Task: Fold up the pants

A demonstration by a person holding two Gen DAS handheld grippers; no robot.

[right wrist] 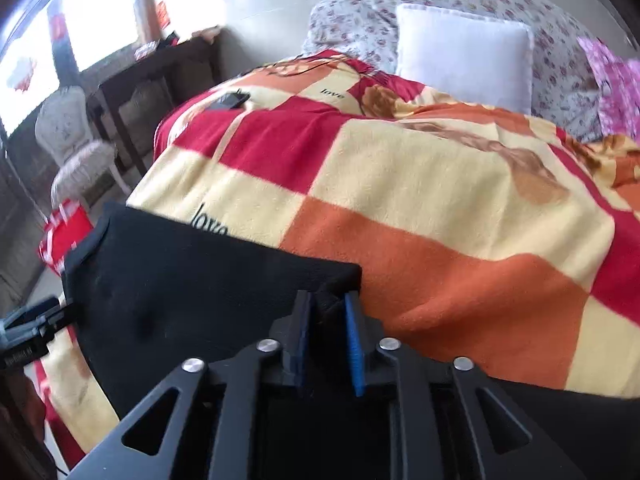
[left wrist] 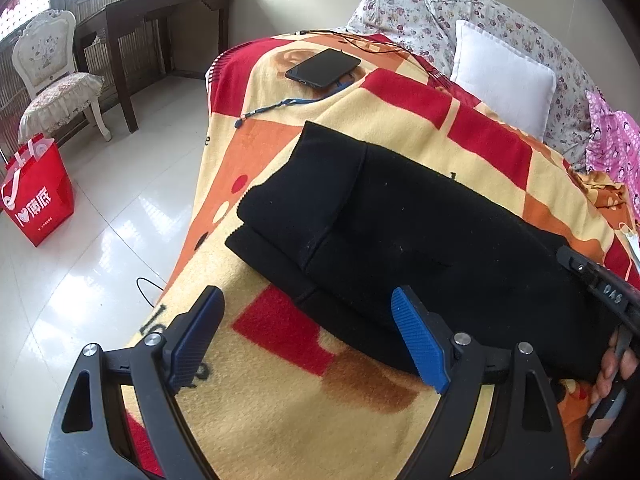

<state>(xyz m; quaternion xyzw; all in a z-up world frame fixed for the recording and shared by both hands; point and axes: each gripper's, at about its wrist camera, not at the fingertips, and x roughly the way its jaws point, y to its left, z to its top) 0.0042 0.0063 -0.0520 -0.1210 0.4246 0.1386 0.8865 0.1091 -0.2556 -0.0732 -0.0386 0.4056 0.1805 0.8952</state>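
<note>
Black pants point(left wrist: 400, 232) lie partly folded on a red, orange and yellow checked blanket point(left wrist: 280, 408) on a bed. My left gripper point(left wrist: 308, 300) is open and empty, hovering just short of the near edge of the pants. My right gripper point(right wrist: 328, 312) is shut on a corner of the black pants point(right wrist: 180, 288) and holds that corner lifted above the blanket point(right wrist: 440, 200). The right gripper also shows at the right edge of the left wrist view point(left wrist: 600, 292), and part of the left gripper body shows at the left edge of the right wrist view.
A black phone point(left wrist: 324, 68) with a blue lanyard lies on the blanket's far end. A white pillow point(left wrist: 504, 80), floral pillows and pink cloth point(left wrist: 612, 144) sit at the head. A red bag point(left wrist: 38, 196), a white chair point(left wrist: 52, 76) and a dark desk point(left wrist: 160, 12) stand left of the bed.
</note>
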